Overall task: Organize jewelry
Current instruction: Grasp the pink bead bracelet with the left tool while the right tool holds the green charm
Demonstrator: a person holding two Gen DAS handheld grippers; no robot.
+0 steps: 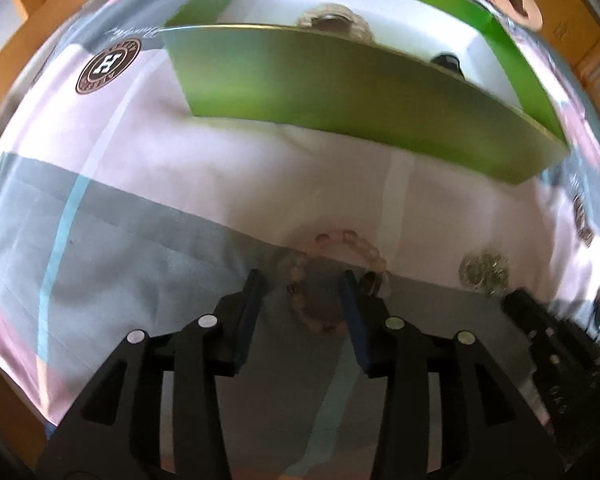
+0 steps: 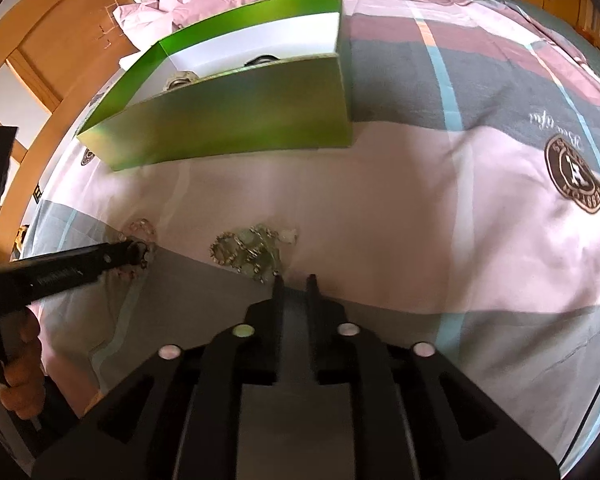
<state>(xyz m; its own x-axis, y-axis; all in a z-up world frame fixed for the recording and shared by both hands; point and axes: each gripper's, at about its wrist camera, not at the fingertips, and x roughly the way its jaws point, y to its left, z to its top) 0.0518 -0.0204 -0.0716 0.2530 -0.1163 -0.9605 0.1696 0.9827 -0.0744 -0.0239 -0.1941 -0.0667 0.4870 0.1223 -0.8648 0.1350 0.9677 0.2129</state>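
Pointing steeply down at the bedsheet [image 1: 148,168], the left gripper [image 1: 304,280] fills the lower middle of the left wrist view, its jaws parted on either side of a beaded bracelet [image 1: 332,264]. One pad looks to sit against the beads, but blur hides whether it presses, so a real grip cannot be told. In the right wrist view that same gripper reaches in from the left edge, a hand [image 2: 20,376] clutching its handle at the lower left. The right gripper [image 2: 294,278] also tilts downward at lower centre, jaws only narrowly apart with nothing between them, tips just below a tangle of metal jewelry [image 2: 252,250] lying on the sheet. A green box [image 2: 236,120] stands open at upper left, with some pieces inside.
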